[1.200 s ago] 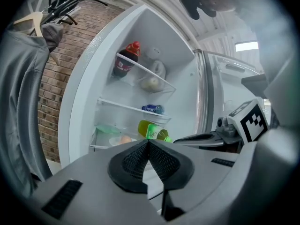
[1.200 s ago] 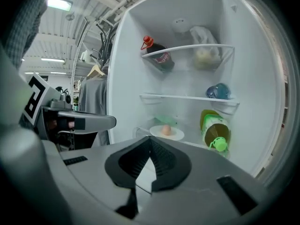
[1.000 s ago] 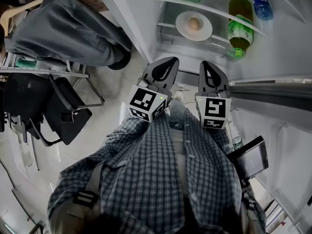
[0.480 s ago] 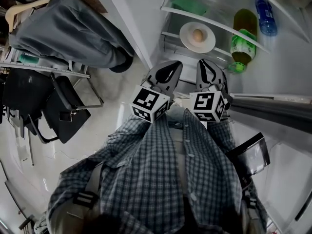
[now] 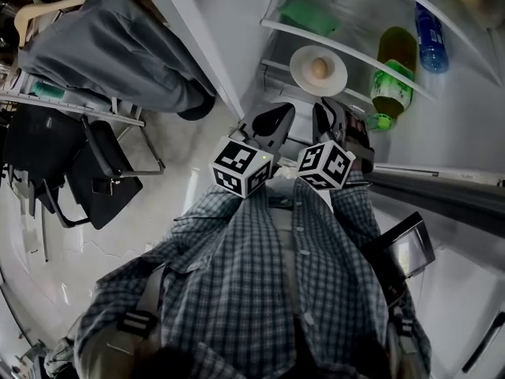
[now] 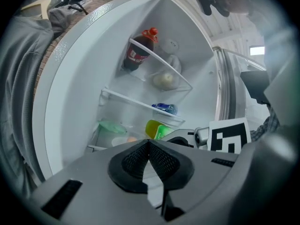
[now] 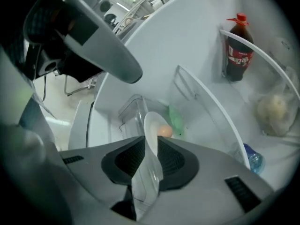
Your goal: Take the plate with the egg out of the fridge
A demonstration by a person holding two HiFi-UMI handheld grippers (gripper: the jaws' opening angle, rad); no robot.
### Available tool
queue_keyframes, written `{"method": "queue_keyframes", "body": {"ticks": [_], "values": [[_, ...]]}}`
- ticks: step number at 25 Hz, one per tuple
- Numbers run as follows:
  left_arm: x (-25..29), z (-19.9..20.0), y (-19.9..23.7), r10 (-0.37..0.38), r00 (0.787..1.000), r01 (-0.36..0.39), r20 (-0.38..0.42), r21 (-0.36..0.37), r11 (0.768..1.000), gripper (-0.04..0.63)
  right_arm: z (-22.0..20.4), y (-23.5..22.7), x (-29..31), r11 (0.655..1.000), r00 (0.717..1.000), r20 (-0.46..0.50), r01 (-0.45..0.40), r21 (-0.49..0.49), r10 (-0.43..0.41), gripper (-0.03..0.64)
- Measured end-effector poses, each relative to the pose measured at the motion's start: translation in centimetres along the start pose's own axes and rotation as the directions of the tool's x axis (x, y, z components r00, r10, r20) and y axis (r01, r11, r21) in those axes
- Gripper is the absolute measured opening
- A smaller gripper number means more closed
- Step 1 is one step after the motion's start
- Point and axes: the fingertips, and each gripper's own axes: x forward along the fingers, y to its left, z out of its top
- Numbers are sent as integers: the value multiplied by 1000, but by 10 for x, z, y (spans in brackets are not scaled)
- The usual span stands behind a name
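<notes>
the fridge (image 5: 229, 46) stands open. the plate (image 5: 301, 64) sits on a shelf (image 5: 359, 54) inside, with the egg (image 5: 319, 69) in its middle. only the head view takes in both tools at once: the left hand-held gripper (image 5: 281, 110) and the right hand-held gripper (image 5: 327, 107) are side by side just below the plate, in front of a checked shirt (image 5: 260, 275). the same view shows a green bottle (image 5: 390, 81) lying right of the plate, a blue bottle (image 5: 430, 26) beyond it, and a black chair (image 5: 99, 176) out on the floor at the left.

the left gripper view alone settles its own jaws. the left hand-held gripper (image 6: 149, 145) has its pads pressed together at the tips with nothing between them. the plate is barely a sliver above them. the other gripper's marker cube (image 6: 228, 135) shows at the right.

the right gripper view shows the right hand-held gripper (image 7: 150, 142) a little spread. the plate (image 7: 151, 123) has its rim lined up in the gap, and the egg (image 7: 164, 131) sits just past the right pad. whether a pad touches the rim i cannot tell. only the two gripper views reach the cola bottle (image 7: 238, 48), upright behind a rail high in the fridge, and a clear bag (image 7: 274, 109) with something pale in it.
</notes>
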Motion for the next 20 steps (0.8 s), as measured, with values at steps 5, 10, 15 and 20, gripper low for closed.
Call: {"method": "queue_keyframes", "body": {"ticks": [5, 10, 15, 20], "values": [[3, -1, 4, 22, 1000, -22, -9, -15, 1000, 6, -10, 0, 16, 984, 999, -34, 19, -179, -25, 64], [8, -1, 6, 34, 999, -35, -11, -21, 999, 6, -12, 1, 25, 963, 1000, -23, 15, -267, -22, 64], [12, 3, 7, 41, 999, -41, -5, -24, 999, 6, -12, 4, 34, 942, 1000, -25, 5, -336, -14, 64], [14, 2, 12, 50, 999, -50, -7, -39, 998, 6, -11, 5, 40, 936, 1000, -25, 8, -353, -17, 64]]}}
